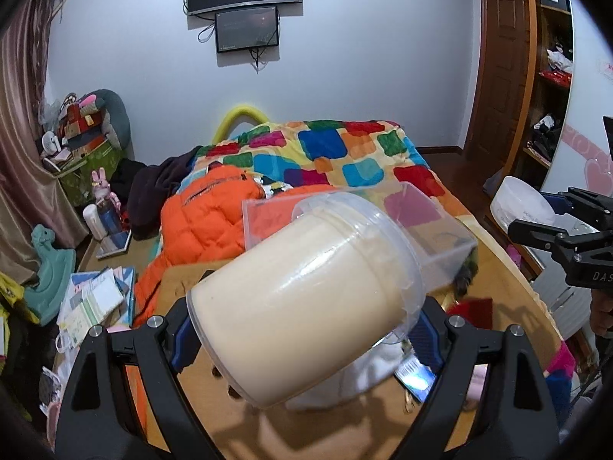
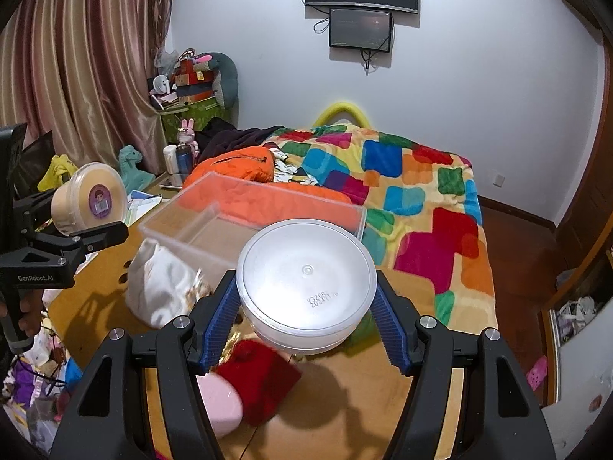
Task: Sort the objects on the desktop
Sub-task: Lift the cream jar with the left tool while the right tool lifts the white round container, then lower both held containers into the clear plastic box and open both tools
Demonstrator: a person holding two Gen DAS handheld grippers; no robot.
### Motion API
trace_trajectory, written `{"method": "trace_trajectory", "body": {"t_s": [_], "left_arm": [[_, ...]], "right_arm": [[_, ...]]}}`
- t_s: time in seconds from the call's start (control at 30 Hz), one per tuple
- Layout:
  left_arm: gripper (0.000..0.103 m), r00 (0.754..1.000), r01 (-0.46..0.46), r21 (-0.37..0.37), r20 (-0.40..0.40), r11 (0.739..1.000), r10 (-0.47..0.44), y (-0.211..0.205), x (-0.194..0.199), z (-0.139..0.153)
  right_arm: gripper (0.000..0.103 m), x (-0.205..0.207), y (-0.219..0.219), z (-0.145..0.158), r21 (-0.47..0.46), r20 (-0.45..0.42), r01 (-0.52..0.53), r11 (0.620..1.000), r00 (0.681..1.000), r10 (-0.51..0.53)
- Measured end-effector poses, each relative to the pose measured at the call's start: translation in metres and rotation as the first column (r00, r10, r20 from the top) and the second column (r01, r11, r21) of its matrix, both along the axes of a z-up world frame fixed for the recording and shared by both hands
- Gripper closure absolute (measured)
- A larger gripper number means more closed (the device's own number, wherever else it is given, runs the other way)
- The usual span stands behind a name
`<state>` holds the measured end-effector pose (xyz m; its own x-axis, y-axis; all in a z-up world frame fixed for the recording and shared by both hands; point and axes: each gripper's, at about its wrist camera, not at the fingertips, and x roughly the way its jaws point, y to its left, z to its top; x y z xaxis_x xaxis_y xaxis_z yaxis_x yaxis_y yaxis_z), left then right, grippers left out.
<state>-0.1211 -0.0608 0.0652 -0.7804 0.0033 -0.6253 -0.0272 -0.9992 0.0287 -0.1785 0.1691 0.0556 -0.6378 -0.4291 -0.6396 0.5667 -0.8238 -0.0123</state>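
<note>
My left gripper [image 1: 302, 329] is shut on a cream-coloured jar [image 1: 299, 299] with a clear lid, which hangs tilted above the wooden table [image 1: 345, 433]. The same jar [image 2: 90, 197] shows its purple sticker at the left of the right wrist view, held by the left gripper [image 2: 72, 216]. My right gripper [image 2: 306, 318] is shut on a round white tub [image 2: 306, 280], its date-stamped flat face towards the camera and blue pads [image 2: 220, 322] on both sides. A clear plastic box [image 2: 230, 222] stands empty at the table's far edge, beyond both grippers.
On the table under the grippers lie a white cloth bag [image 2: 164, 287], a red pouch [image 2: 264, 379] and a pink object [image 2: 222, 402]. Behind the table is a bed with a colourful blanket [image 2: 402, 191] and an orange jacket [image 1: 203, 214]. Clutter fills the left side.
</note>
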Motion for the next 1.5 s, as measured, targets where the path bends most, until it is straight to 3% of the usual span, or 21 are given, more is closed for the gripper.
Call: {"method": "trace_trajectory", "body": {"t_s": [0.33,0.73,0.93,1.2,1.5], "left_arm": [[0.015,1.000,0.008,-0.009,0.029,1.000,-0.008,-0.005,-0.062,-0.002],[0.015,0.994,0.030,-0.009,0.107,1.000,-0.029,-0.003,-0.122,-0.028],[0.015,0.986,0.056,0.001,0.155,0.998,-0.055,0.000,-0.136,-0.042],[0.015,0.976,0.084,-0.039,0.203,0.996,-0.074,0.007,-0.142,-0.051],[0.015,0.948,0.134,-0.049,0.298,0.990,-0.114,0.013,-0.144,-0.069]], "right_arm": [[0.040,-0.057,-0.021,-0.010,0.023,0.054,-0.018,1.000,0.998,0.016],[0.040,-0.103,-0.048,-0.042,0.080,0.127,-0.071,0.994,0.990,0.061],[0.040,-0.114,-0.064,-0.055,0.126,0.161,-0.112,0.986,0.983,0.091],[0.040,-0.114,-0.084,-0.066,0.198,0.192,-0.165,0.966,0.973,0.127],[0.040,-0.115,-0.097,-0.078,0.255,0.264,-0.213,0.943,0.954,0.144]]}}
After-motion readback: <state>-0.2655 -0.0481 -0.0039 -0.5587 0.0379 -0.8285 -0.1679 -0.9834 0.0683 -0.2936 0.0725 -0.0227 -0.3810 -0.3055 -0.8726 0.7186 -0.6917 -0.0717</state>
